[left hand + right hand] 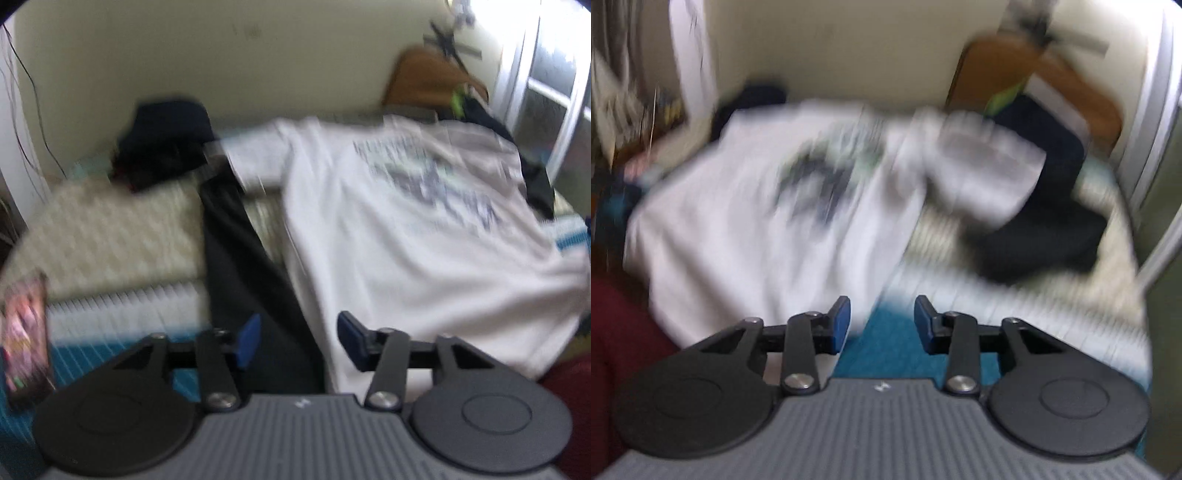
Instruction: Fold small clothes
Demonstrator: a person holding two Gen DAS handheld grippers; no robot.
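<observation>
In both views we see a white T-shirt point(399, 236) lying spread on a bed point(110, 236), with a dark printed design on it. The print is too blurred in both pictures, so we cannot read any writing there.

In the left wrist view the shirt fills the centre and right of the frame. Only this view shows a long black garment point(236, 258) running from the lower centre up toward the middle, just beside the left edge of the shirt, and a colourful flat object point(26, 339) at the lower left edge; we cannot tell what it is. A dark pile of clothes point(166, 140) sits at the upper left, against the wall.

In the right wrist view the shirt lies in the centre and left of the frame, and one sleeve point(979, 166) is folded over at the upper right. Only here we see well a black folded garment point(1045, 229) at the right, touching that sleeve. A dark red cloth point(617, 325) is at the lower left.

The left gripper point(297, 341) has its blue fingers spread, and nothing is pinched between them. The right gripper point(882, 325) is also spread, above the blue bed cover point(886, 350), holding nothing.

We see no container in either view.
</observation>
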